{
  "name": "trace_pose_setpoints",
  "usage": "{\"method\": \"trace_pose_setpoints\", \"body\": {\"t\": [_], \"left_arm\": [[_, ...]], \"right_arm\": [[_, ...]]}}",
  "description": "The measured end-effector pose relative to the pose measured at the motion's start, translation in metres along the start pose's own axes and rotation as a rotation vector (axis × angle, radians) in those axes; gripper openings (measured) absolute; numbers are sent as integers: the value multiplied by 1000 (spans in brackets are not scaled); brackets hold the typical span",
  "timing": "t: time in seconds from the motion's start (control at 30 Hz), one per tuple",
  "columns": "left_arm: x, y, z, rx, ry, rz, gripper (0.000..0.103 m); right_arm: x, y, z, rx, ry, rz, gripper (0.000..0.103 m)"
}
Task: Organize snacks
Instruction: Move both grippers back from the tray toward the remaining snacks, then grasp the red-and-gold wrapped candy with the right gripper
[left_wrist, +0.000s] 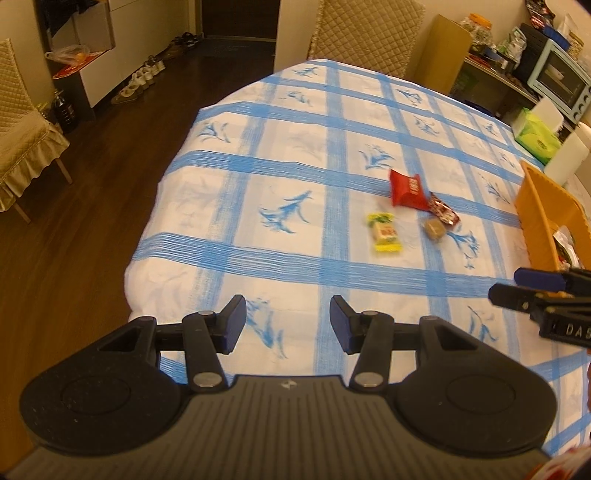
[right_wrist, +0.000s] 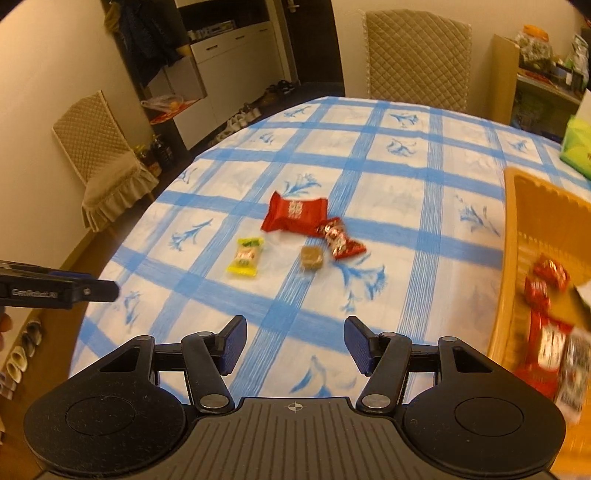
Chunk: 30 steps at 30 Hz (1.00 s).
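Several snacks lie on the blue-checked tablecloth (right_wrist: 388, 192): a red packet (right_wrist: 293, 216), a yellow-green candy (right_wrist: 245, 256), a small brown candy (right_wrist: 312, 257) and a red-silver wrapped candy (right_wrist: 340, 242). They also show in the left wrist view: the red packet (left_wrist: 406, 188), the yellow-green candy (left_wrist: 496, 234) no further than mid-table. An orange basket (right_wrist: 517, 229) at the right holds several red snacks (right_wrist: 546, 295). My left gripper (left_wrist: 288, 323) and right gripper (right_wrist: 295, 341) are both open and empty, above the near table.
A green tissue box (left_wrist: 537, 138) stands beyond the basket. Quilted chairs stand at the far end (right_wrist: 417, 55) and at the left (right_wrist: 103, 162). A blue toaster oven (left_wrist: 561, 81) and clutter fill a shelf at the right. Shoes line the dark wood floor.
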<state>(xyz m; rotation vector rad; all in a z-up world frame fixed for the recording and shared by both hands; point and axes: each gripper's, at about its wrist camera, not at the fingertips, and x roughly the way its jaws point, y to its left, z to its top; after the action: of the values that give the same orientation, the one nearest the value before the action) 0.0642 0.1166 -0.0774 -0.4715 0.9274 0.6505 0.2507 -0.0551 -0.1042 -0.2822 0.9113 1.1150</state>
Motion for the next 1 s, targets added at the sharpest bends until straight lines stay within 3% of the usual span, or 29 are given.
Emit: {"method": "trace_pose_setpoints", "body": {"t": [0.13,0.27,0.57,1.0], "left_arm": [[5,9,6,-13,-3,18,47],[9,14,12,-19,-7,29,47],[22,19,21,-22,3,46,47],[37,16,30,-13,19,39,47]], "right_arm": [[14,-11,15,-36,-11,-20,59],[29,-22,32,-62,-12,-20,47],[65,-36,56,-114,9,-20,35],[105,-42,65,-153,58,-27,29]]}}
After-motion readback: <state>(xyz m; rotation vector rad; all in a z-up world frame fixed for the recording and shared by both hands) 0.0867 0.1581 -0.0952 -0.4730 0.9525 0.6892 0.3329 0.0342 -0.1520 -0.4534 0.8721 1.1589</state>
